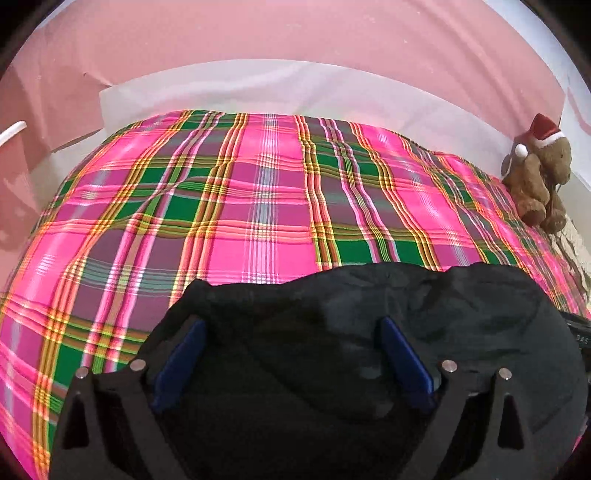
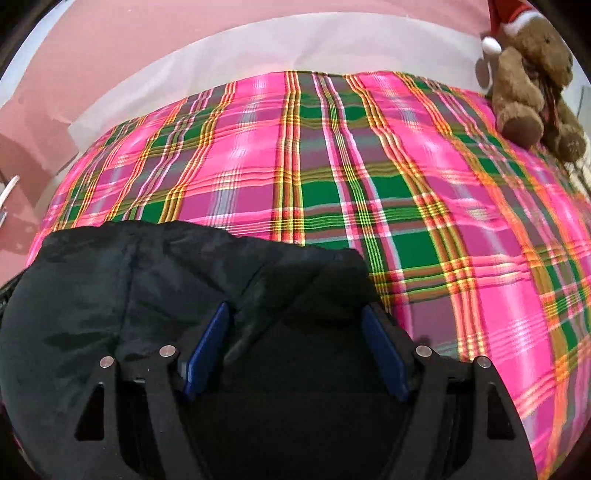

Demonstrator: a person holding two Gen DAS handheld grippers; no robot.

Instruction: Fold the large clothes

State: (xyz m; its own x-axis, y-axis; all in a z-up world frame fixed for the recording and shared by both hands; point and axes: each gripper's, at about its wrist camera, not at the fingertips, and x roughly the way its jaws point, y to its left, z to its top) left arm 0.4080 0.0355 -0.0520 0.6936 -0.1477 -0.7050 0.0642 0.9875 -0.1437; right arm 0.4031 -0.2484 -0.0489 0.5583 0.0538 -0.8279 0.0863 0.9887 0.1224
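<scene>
A large black garment (image 1: pixel 369 325) lies bunched on a pink and green plaid bedspread (image 1: pixel 258 206), at its near edge. My left gripper (image 1: pixel 290 321) hangs right over the garment's left part with its blue pads (image 1: pixel 181 354) spread wide; dark cloth lies between and below them, and neither pad presses on it. In the right wrist view the same black garment (image 2: pixel 147 280) fills the lower left. My right gripper (image 2: pixel 295 308) is over its right corner, jaws wide open, cloth lying loose between the blue pads (image 2: pixel 384 350).
A brown teddy bear in a red Santa hat (image 1: pixel 537 173) sits at the bedspread's far right edge, also large in the right wrist view as the teddy bear (image 2: pixel 532 77). A white sheet (image 1: pixel 295 88) and pink wall (image 1: pixel 258 33) lie beyond the plaid bedspread (image 2: pixel 369 177).
</scene>
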